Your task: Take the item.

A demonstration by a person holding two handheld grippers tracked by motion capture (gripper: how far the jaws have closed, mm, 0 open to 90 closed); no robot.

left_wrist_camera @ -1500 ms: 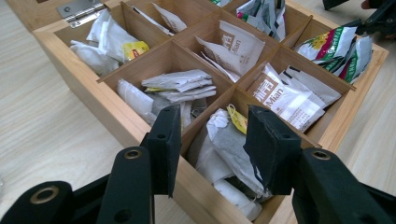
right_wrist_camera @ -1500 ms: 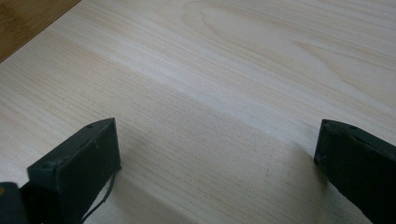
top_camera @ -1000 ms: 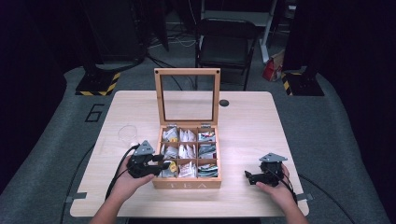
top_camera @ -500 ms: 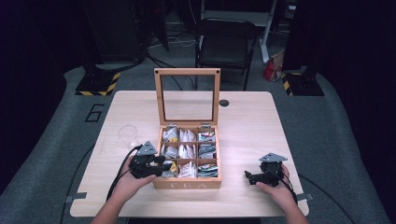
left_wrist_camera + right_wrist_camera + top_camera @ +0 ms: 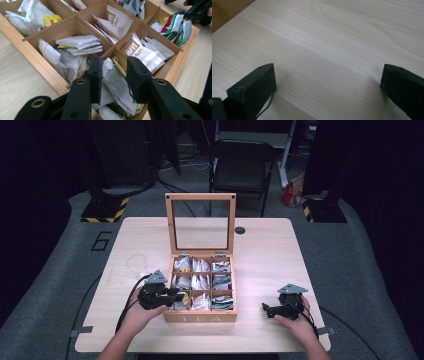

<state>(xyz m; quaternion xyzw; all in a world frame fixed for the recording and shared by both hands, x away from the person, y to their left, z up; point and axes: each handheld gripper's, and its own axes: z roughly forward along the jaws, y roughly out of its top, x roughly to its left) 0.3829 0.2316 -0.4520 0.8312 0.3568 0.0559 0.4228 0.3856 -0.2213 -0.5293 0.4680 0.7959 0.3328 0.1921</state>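
Note:
An open wooden tea box stands in the middle of the table, its compartments holding paper tea bags. My left gripper reaches into the front left compartment. Its jaws have just been closing and now stand on either side of a white tea bag with a yellow string, which looks uncrushed. My right gripper rests on the table right of the box, its jaws wide open over bare wood. The right gripper is also at the far corner of the left gripper view.
The box's glass-paned lid stands upright at the back. A small black disc lies behind it on the table, and a thin white wire loop lies left of the box. A black chair stands beyond the table.
The left gripper's jaws have drawn closer together around the tea bag. Both hands stay where they were.

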